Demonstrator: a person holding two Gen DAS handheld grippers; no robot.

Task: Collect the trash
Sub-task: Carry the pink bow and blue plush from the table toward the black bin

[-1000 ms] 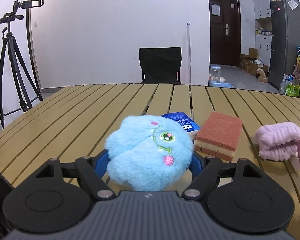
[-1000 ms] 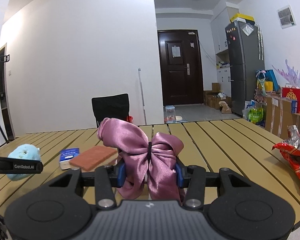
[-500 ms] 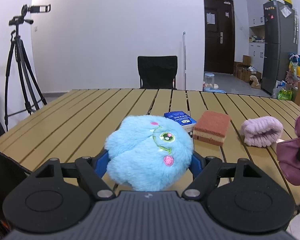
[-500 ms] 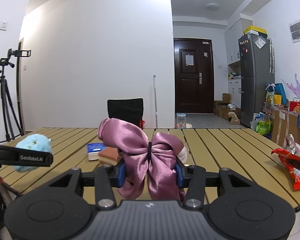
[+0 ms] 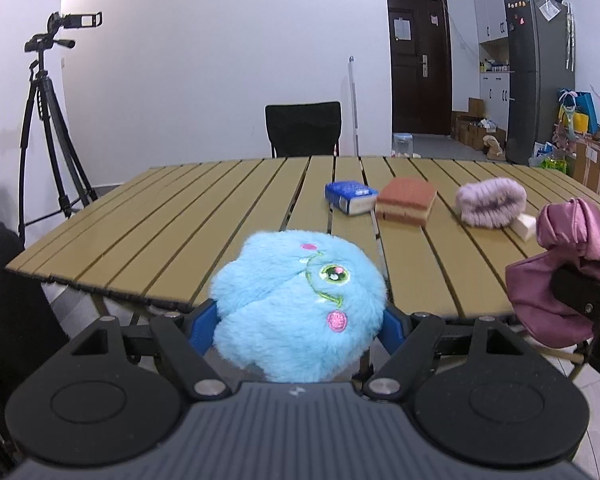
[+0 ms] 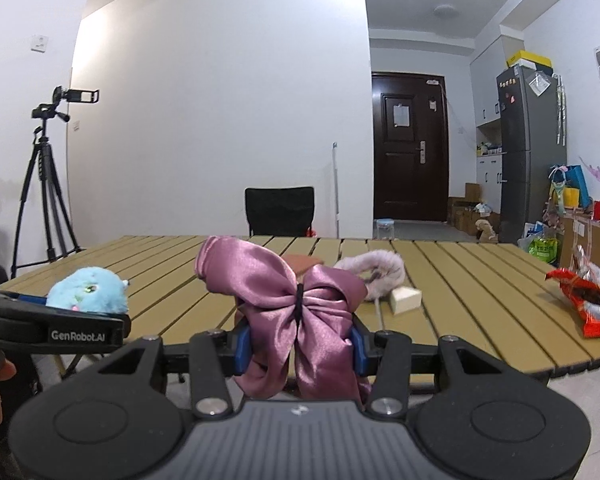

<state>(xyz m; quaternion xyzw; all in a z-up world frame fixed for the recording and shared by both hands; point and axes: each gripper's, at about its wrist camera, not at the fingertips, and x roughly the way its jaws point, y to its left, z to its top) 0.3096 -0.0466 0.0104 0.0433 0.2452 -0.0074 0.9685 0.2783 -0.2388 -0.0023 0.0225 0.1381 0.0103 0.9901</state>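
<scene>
The left tool pinched the blue plush toy at lower centre; the right tool pinched the pink bow. Both soft things might slip out before the worktop.

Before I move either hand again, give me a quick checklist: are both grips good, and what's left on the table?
1. Left tongs shut on the blue plush toy: ok.
2. Right tongs shut on the purple satin bow: ok.
3. Both loads off the table, held at its near edge: ok.
4. Trash bin in sight for the drop: not ok, neither view shows one.
5. Red snack bag collected: not ok, it lies on the table.
6. Other items remaining: blue box, sponge, fuzzy pink headband, white block.
</scene>
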